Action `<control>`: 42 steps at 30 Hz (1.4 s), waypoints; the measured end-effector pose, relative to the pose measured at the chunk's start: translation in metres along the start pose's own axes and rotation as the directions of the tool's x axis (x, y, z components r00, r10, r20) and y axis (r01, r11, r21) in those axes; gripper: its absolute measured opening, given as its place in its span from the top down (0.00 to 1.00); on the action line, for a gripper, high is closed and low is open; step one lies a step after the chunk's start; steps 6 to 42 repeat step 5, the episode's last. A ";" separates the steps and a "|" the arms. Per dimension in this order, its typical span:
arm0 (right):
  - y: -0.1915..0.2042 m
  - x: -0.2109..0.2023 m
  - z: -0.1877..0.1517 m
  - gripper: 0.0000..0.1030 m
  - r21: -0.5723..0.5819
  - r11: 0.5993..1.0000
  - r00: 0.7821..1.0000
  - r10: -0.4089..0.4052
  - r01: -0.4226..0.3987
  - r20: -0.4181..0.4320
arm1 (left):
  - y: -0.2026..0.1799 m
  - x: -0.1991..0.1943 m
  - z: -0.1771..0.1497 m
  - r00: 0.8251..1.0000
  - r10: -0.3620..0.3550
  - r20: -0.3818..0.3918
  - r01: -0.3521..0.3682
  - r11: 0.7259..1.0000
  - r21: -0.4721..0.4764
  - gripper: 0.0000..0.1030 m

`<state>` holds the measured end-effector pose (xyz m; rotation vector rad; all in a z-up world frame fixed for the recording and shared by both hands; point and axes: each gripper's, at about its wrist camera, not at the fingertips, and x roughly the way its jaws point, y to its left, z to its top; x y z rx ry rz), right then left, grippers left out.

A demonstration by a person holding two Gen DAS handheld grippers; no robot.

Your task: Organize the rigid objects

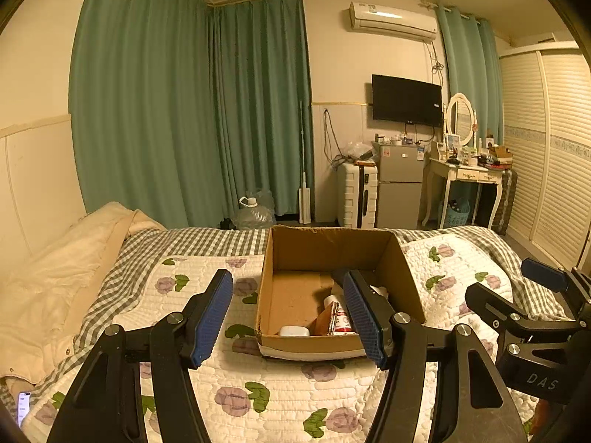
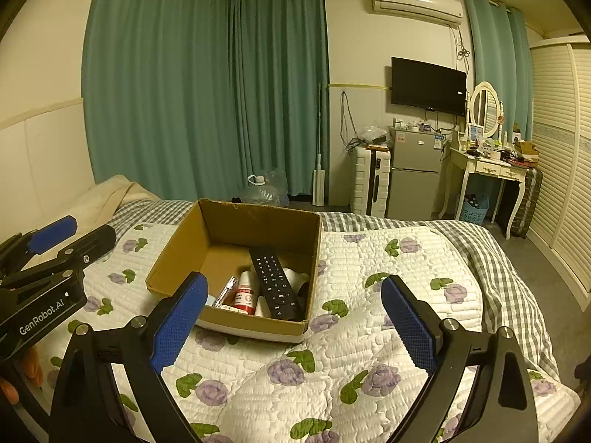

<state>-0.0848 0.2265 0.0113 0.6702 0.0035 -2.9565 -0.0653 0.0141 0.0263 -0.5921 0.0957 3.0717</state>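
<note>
An open cardboard box sits on the flowered quilt. It holds a black remote, a red-and-white bottle, a white earbud case, a pen and other small items. My left gripper is open and empty, its fingers just in front of the box. My right gripper is open and empty, hovering in front of the box. The right gripper shows in the left wrist view; the left gripper shows in the right wrist view.
A cream duvet lies at the bed's left. A phone lies at the lower left. Beyond the bed stand a water jug, a white suitcase, a small fridge and a dressing table.
</note>
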 end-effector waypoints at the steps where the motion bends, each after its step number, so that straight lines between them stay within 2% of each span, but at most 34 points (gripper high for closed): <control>1: 0.000 0.000 0.000 0.07 0.000 1.000 1.000 -0.001 0.001 -0.001 | 0.000 -0.001 -0.001 1.000 0.003 0.003 -0.003 1.000 -0.003 0.37; 42: 0.000 0.001 -0.001 0.07 -0.001 1.000 1.000 0.000 0.000 -0.003 | -0.002 -0.001 -0.001 1.000 0.009 0.006 -0.009 1.000 -0.002 0.37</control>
